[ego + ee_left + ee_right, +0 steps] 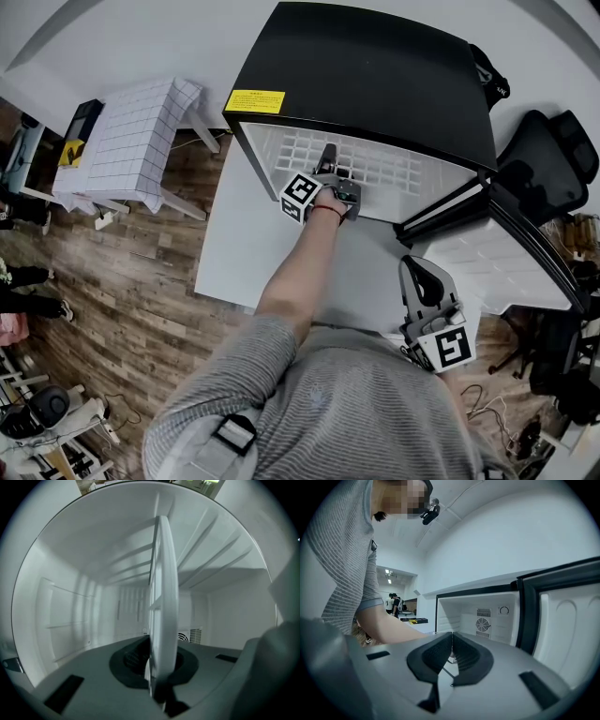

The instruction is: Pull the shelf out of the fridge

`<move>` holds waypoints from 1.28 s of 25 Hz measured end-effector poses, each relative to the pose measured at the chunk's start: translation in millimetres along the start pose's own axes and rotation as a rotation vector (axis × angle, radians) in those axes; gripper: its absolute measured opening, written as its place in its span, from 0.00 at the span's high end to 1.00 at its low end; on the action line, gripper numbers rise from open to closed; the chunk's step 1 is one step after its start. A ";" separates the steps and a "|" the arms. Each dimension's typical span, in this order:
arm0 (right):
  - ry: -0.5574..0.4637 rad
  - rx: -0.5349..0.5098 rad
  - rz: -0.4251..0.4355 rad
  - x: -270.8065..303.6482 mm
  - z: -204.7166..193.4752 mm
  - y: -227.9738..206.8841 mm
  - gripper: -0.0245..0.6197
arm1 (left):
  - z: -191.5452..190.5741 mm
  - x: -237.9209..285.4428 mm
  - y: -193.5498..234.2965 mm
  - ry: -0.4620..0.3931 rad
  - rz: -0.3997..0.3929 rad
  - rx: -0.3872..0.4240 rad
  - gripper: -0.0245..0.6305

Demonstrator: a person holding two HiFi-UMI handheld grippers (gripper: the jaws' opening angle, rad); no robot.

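At the fridge (375,75) mouth, the left gripper (329,159) clamps the seated shelf (394,167) by its front edge (right gripper (424,277) idle, jaws together), so a straight, level pull seems next.

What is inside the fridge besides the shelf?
Only the white grid shelf, clamped at its front edge by the left gripper, bare ribbed walls and a fan vent at the back. No food shows. In the head view the shelf covers the space below it.
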State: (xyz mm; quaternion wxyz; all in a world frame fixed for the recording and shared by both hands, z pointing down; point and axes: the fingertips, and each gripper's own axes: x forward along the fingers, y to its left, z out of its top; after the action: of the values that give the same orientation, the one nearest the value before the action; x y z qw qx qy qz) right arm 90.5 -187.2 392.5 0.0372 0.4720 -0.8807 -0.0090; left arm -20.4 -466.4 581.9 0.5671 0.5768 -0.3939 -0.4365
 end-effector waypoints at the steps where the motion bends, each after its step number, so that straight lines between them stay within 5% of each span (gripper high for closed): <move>1: 0.001 0.002 0.001 -0.6 -0.3 1.0 0.94 | -0.4 -1.6 0.2 0.001 0.000 -0.003 0.91; 32: 0.037 0.043 -0.002 -15.3 -0.8 22.4 0.94 | -4.9 -34.1 -2.1 0.036 -0.004 -0.002 0.91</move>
State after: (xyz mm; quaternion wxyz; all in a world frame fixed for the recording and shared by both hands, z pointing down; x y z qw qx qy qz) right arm 80.4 -162.1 393.5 0.0432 0.4739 -0.8793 0.0188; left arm -26.4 -432.4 581.6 0.5739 0.5848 -0.3820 -0.4273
